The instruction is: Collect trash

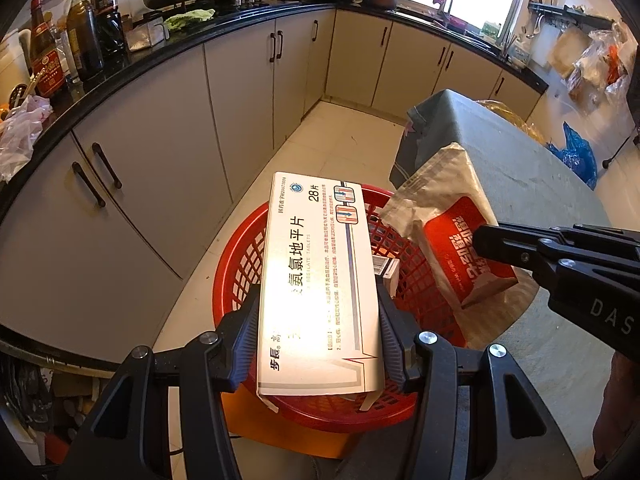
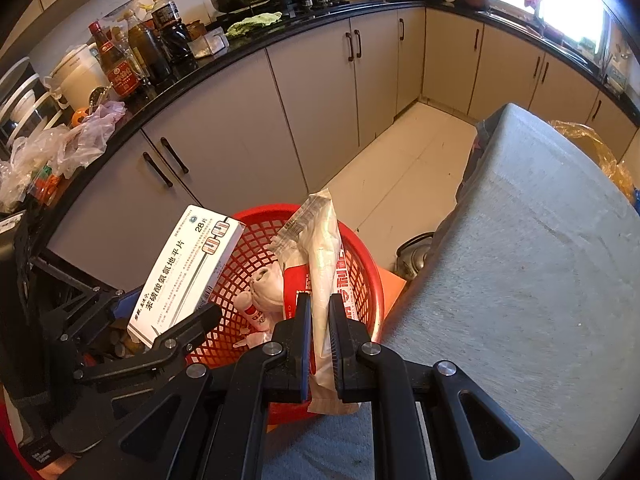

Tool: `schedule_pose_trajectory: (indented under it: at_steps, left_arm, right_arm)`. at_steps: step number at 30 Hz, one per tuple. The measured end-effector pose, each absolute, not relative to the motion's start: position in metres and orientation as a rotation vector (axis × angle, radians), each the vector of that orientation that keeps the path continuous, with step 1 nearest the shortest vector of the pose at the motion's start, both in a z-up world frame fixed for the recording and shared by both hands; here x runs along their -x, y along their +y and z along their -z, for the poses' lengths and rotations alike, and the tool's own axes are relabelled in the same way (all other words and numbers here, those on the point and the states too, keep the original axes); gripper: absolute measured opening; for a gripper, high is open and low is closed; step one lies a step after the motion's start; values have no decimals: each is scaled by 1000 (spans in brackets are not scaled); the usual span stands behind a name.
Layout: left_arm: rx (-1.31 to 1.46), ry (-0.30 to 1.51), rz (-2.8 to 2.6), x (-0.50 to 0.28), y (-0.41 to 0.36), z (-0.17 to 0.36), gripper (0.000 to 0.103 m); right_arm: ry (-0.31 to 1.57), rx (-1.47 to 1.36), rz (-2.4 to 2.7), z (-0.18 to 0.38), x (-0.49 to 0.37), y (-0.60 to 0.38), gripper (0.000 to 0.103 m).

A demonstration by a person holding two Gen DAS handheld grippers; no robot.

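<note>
Jaws: the left gripper (image 1: 318, 332) is clamped across a white tablet box (image 1: 320, 280), one pad pressed on each long side. The right gripper (image 2: 319, 344) is closed tight on a crumpled wrapper (image 2: 322, 280), cream with a red printed panel.

All places are given relative to the red basket (image 2: 360, 264), a mesh bin on the floor. The box is held above the basket's opening, its far end tilted up over the rim. The wrapper is held above the basket as well, on the side toward the grey-covered table (image 2: 520, 260), which is just beside the basket. Inside the basket, a small bottle (image 2: 256, 314) and other pale scraps are seen; what these are cannot be told for certain through the mesh. Cabinets (image 2: 224, 136) under a black counter (image 2: 248, 46) are beyond the basket.
</note>
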State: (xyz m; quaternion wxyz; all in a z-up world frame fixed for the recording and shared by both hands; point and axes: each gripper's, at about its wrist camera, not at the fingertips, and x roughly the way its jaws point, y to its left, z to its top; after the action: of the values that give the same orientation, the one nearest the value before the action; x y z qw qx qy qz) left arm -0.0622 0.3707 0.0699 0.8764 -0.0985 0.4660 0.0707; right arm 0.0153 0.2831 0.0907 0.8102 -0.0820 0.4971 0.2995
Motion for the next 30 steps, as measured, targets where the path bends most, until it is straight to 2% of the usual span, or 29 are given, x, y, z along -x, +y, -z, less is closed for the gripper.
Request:
schedule_pose_trajectory:
  at_steps: [13, 17, 20, 22, 23, 24, 26, 27, 30]
  left_arm:
    - [226, 976, -147, 61, 376, -66, 54]
    - [239, 967, -149, 65, 379, -69, 62]
    - [246, 954, -149, 68, 380, -72, 66]
    - [252, 935, -161, 72, 380, -77, 66]
    - [255, 918, -166, 75, 380, -81, 66]
    - [252, 904, -173, 78, 379, -86, 67]
    - [233, 853, -201, 88, 377, -99, 70]
    - [226, 834, -210, 92, 374, -104, 74]
    - [197, 764, -247, 112, 366, -124, 83]
  right_arm:
    - [1104, 140, -646, -80, -22, 287, 12]
    - [1096, 115, -644, -86, -21, 282, 14]
    - [1083, 96, -647, -93, -20, 277, 23]
    - [1060, 97, -631, -101, -17, 273, 24]
    - [1042, 109, -627, -106, -14, 272, 30]
    - [1017, 136, -619, -112, -9, 270, 40]
    - [962, 187, -596, -123, 2, 264, 54]
    - [941, 200, -591, -128, 6, 261, 63]
    - [880, 251, -574, -141, 22, 249, 80]
